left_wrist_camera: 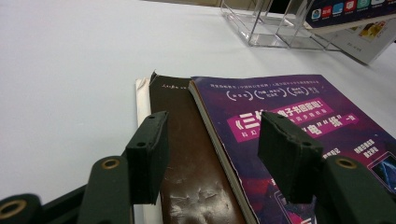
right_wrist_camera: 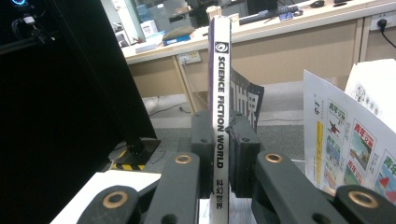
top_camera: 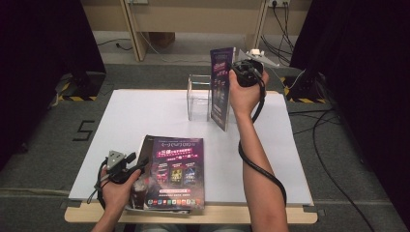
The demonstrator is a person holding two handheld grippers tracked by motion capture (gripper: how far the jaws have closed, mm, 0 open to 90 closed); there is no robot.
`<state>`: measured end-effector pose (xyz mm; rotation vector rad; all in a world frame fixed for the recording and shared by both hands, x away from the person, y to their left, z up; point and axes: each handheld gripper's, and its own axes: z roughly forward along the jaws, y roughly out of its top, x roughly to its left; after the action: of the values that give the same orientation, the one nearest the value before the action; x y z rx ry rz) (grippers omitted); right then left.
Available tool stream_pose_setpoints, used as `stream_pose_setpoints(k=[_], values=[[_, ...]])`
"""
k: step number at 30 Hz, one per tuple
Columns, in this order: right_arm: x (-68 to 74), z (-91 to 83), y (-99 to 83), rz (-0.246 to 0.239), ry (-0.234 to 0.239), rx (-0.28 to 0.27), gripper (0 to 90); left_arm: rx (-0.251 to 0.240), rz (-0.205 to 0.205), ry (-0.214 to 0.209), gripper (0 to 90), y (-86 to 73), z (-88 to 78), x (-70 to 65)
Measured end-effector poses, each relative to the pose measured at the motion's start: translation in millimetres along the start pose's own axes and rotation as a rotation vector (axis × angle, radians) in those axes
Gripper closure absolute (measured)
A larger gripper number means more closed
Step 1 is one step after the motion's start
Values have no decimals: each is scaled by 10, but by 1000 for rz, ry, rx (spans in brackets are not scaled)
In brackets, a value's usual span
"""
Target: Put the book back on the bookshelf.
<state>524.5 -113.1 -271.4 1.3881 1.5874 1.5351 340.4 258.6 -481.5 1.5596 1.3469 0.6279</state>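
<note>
The purple glossy magazine stands upright just right of the clear acrylic holder, clamped by the right gripper, forearm raised. The left gripper gapes above the stacked magazines nearer on the white table.

White rectangular table top rests on a light wooden board. Black number marking lies on the grey carpet at left. Black cables trail across the floor at right.

A held magazine stands just right of the holder.
</note>
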Motion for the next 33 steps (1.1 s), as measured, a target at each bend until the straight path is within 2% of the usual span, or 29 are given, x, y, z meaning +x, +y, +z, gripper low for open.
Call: stream_pose_setpoints(k=[11,13,15,17,24,33], values=[[-47,149,-53,-23,-46,-21,835,0,2,-2,423,-2,4,-1],[-58,174,-79,-25,-58,-14,835,1,5,-2,423,-3,5,1],[-75,194,-117,-9,-53,-3,835,2,2,-4,423,-6,9,2],[-84,202,-155,-14,-53,1,834,3,2,-4,424,-10,12,2],[-58,98,-222,-56,-63,-13,832,4,6,-4,424,-10,11,-1],[-5,-162,-429,-94,-61,-17,829,4,3,-8,425,-13,11,-11]])
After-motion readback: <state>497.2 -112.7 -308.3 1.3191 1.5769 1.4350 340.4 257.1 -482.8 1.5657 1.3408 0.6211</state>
